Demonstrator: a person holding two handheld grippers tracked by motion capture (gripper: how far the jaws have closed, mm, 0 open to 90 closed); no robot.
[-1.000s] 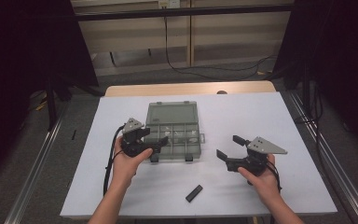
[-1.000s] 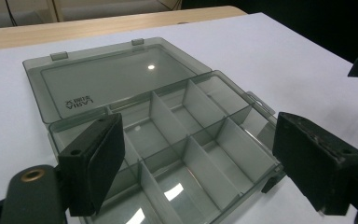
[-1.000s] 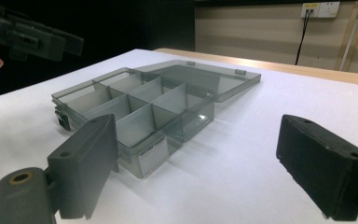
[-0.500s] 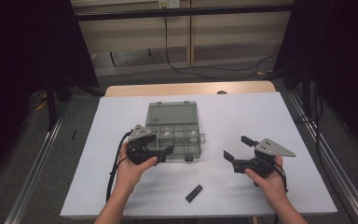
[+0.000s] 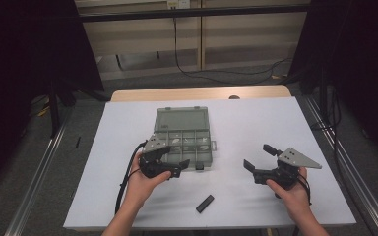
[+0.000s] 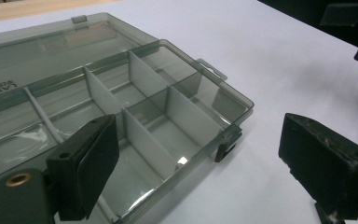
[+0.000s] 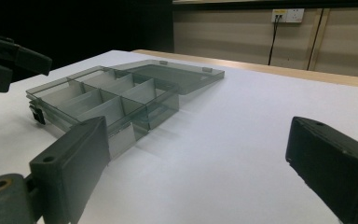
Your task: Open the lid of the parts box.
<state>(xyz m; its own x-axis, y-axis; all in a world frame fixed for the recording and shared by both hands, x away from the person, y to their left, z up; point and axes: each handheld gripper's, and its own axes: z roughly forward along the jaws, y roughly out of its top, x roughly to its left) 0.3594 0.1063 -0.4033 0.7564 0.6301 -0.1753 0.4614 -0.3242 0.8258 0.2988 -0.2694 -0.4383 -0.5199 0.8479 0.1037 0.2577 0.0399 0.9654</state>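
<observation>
On the white table top [image 5: 103, 162], near its middle, lies a translucent grey plastic compartment box [image 5: 184, 142] with its flat lid folded open toward the far side and its divided tray toward the person. The left gripper [image 5: 170, 160] sits at the tray's near left corner, held in the person's left hand [image 5: 145, 179]; in the left gripper view its two black jaws stand wide apart, one over the tray's near compartments and the other above bare table beside the box's small dark latch [image 6: 226, 148], and nothing is between them. The compartments seen there look empty. The right gripper [image 5: 258, 157], carried in the right hand [image 5: 290, 189], hovers over the table well to the right of the box, pointing left toward it; its jaws have just been opening and now stand wide apart, with nothing between them. In the right gripper view the box [image 7: 116, 95] lies ahead on the left, apart from the jaws. A small black oblong piece [image 5: 205, 203] rests on the table near the front edge, between the two hands.
</observation>
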